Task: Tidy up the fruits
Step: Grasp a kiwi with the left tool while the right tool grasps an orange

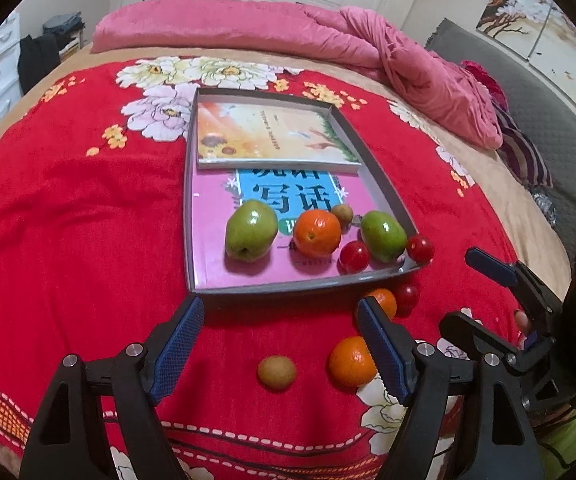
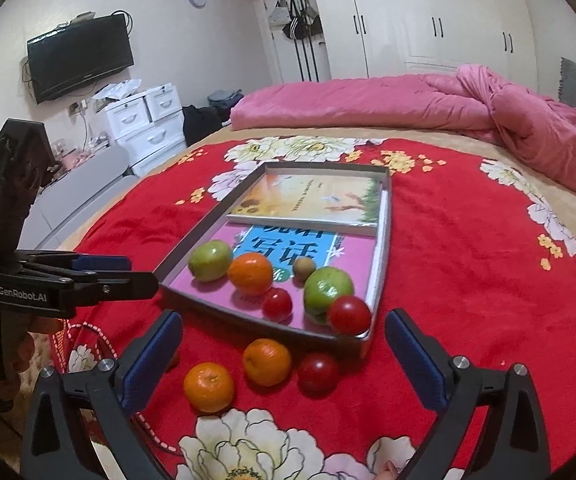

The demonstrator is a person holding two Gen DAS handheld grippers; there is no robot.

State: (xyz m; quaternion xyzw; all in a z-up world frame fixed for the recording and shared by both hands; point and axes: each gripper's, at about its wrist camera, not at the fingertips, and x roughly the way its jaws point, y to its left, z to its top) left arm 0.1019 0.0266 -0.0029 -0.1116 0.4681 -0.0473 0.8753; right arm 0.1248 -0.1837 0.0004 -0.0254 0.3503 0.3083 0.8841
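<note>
Hovering spread and empty: right tool over the loose tangerine; left tool likewise. Risk: the cherry tomato touching at its 3 o'clock gets knocked and rolls across the soft bed.

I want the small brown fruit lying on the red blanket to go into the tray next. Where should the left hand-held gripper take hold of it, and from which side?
Grip the small brown fruit across its widest middle, coming down from above. It is round and lies alone on the blanket, apart from the nearest orange, so both sides are free. The open left hand-held gripper already points roughly its way.
</note>
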